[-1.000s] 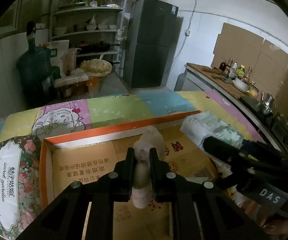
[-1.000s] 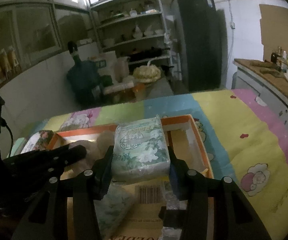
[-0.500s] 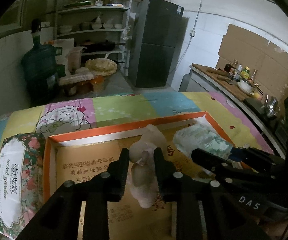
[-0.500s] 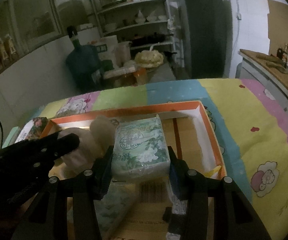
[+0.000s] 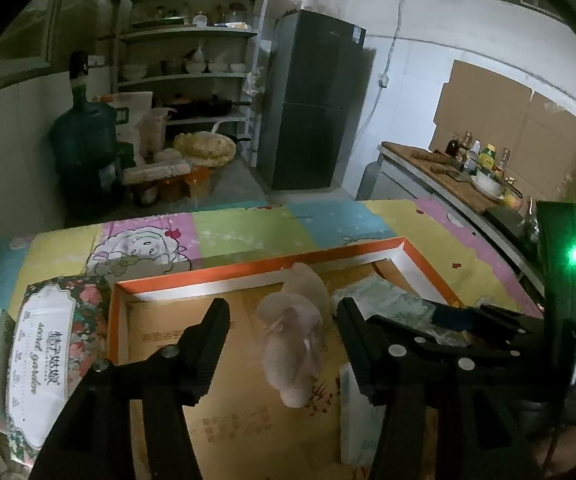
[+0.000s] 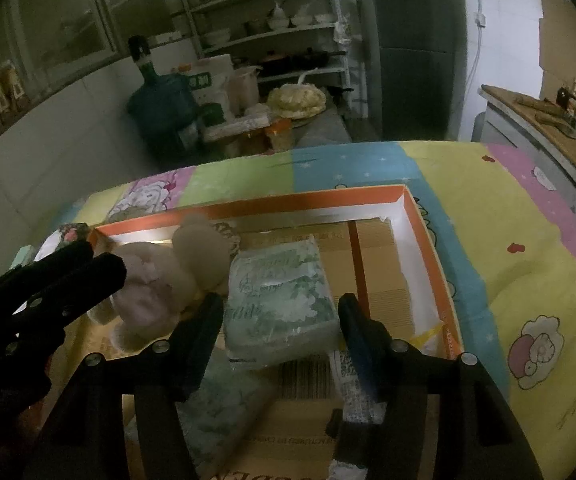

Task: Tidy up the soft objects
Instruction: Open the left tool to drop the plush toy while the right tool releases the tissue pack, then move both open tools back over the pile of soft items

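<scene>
Left wrist view showed the left tool (image 5: 283,312) spread wide, its jaws having just been opening, with a pale plush toy (image 5: 294,344) lying between them and touched by neither finger. The toy lay on the cardboard floor of an orange-rimmed box (image 5: 207,278), near its far wall. Just right of the toy sat a green-printed tissue pack (image 5: 384,300), partly hidden behind the right tool (image 5: 440,312). A flowered tissue box (image 5: 43,364) stood just outside the orange box on the left, on the colourful tabletop (image 5: 247,228).

Right wrist view showed the right tool (image 6: 279,312) with its jaws having just been opening too; the tissue pack (image 6: 283,292) lay between the fingers, a gap visible on each side, resting in the box (image 6: 416,220). The plush toy (image 6: 167,280) lay touching the pack's left edge, with the left tool (image 6: 87,264) around its left end. Another pack (image 6: 223,412) lay nearer, under the left finger.
</scene>
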`<action>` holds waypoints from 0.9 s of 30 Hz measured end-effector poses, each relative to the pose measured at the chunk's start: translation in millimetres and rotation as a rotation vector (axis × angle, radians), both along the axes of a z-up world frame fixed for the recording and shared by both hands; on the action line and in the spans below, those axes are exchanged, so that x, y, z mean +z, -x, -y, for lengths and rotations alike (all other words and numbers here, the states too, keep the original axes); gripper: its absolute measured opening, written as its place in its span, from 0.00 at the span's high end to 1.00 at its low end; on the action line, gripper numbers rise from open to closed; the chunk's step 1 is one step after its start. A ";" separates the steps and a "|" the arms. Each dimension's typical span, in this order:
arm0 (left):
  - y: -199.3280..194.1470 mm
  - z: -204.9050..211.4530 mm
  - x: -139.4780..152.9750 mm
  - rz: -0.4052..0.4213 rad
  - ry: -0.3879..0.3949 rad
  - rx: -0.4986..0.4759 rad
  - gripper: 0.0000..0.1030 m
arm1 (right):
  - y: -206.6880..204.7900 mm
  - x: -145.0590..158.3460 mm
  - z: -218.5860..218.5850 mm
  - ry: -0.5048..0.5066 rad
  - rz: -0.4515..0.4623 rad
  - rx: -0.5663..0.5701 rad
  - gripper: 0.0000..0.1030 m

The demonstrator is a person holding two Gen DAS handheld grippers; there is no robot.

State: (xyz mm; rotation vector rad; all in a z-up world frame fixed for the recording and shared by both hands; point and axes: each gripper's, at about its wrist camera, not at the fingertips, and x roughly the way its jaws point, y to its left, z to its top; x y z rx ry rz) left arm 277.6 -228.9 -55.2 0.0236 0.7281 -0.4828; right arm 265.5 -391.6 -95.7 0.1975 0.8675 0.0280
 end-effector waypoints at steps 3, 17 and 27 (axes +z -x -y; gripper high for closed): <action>2.3 -2.6 1.4 0.005 0.002 0.004 0.44 | 2.4 0.8 0.2 -0.001 0.005 -0.007 0.32; 15.6 -17.3 12.5 0.041 0.007 0.031 0.34 | 19.6 18.7 -2.9 0.028 0.046 -0.042 0.28; 32.3 -31.7 24.1 0.073 0.013 0.052 0.34 | 42.3 42.0 -16.2 0.047 0.112 -0.048 0.28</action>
